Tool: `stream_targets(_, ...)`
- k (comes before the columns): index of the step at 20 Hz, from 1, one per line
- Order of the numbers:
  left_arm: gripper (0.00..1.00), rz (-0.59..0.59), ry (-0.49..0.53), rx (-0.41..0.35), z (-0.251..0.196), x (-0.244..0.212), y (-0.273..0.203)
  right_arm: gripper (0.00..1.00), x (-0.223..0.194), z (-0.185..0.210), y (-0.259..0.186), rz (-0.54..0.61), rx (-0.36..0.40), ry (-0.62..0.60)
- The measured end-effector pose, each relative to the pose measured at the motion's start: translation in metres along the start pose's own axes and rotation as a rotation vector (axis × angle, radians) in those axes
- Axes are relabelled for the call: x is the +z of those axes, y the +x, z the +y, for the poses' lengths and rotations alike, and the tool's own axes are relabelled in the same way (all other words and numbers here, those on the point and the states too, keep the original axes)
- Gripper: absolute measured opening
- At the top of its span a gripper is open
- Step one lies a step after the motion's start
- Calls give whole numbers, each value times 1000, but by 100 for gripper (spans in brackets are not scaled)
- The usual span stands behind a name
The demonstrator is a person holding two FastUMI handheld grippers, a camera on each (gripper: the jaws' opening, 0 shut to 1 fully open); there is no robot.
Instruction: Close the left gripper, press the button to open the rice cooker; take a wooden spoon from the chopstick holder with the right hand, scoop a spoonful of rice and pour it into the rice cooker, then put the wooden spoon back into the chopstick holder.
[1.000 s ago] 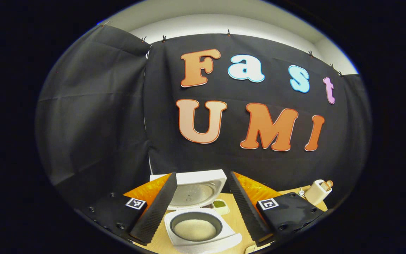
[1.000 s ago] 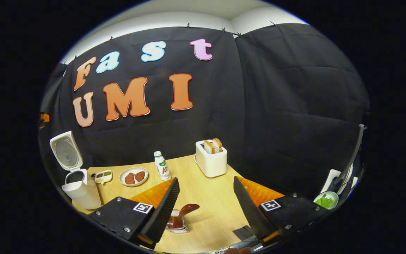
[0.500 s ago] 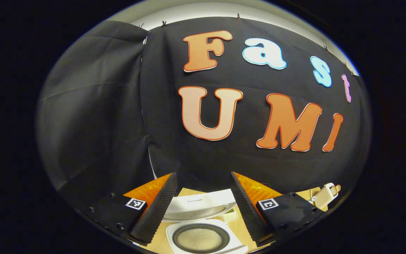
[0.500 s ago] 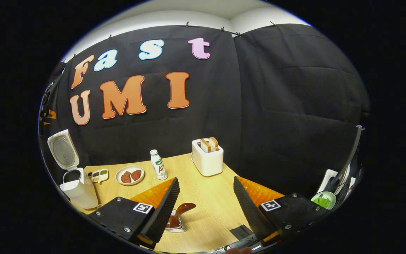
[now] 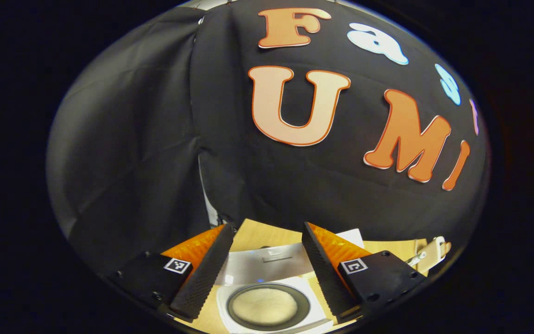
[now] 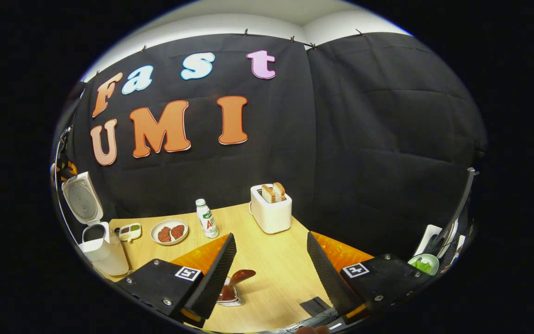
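Light wooden table (image 6: 271,264). At far left edge: white rice cooker (image 6: 104,250), lid up. Beside it, along the back: small divided dish (image 6: 129,231), then plate (image 6: 168,232) with two brown pieces, upright bottle (image 6: 206,219), white toaster (image 6: 270,211) holding bread slices. Near front: metal holder (image 6: 230,294) with dark spoon (image 6: 238,279) leaning out. Flat dark item (image 6: 314,307) near front edge.

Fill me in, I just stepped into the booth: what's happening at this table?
A person holds a gripper in each hand. The rice cooker stands with its lid up, and the left gripper hangs open above its pot of rice. The right gripper is open too, above the wooden spoon that sits in the chopstick holder. Neither gripper holds anything. A toaster, a bottle and a plate stand farther back.
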State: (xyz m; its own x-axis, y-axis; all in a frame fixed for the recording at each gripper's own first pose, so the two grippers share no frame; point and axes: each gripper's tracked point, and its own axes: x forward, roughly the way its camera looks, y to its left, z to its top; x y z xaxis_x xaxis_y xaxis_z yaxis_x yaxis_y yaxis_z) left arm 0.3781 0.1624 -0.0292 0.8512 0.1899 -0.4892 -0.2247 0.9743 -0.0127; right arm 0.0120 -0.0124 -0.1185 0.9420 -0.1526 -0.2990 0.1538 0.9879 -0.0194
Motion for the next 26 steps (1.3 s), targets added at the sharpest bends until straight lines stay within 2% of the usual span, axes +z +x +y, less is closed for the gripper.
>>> stream_targets(11, 100, 65, -22, -117, -17, -55, -54, 95, 8, 49, -4, -29, 138, 9)
stream_targets(17, 100, 122, 6, -154, -30, -129, -89, 95, 10, 75, -9, -32, 239, 11)
stream_targets(21, 100, 157, 15, -145, -29, -178, -102, 95, 4, 91, -11, -21, 298, -22)
stream_targets(26, 100, 150, 25, -121, -31, -222, -119, 95, -6, 98, -19, -3, 335, -45)
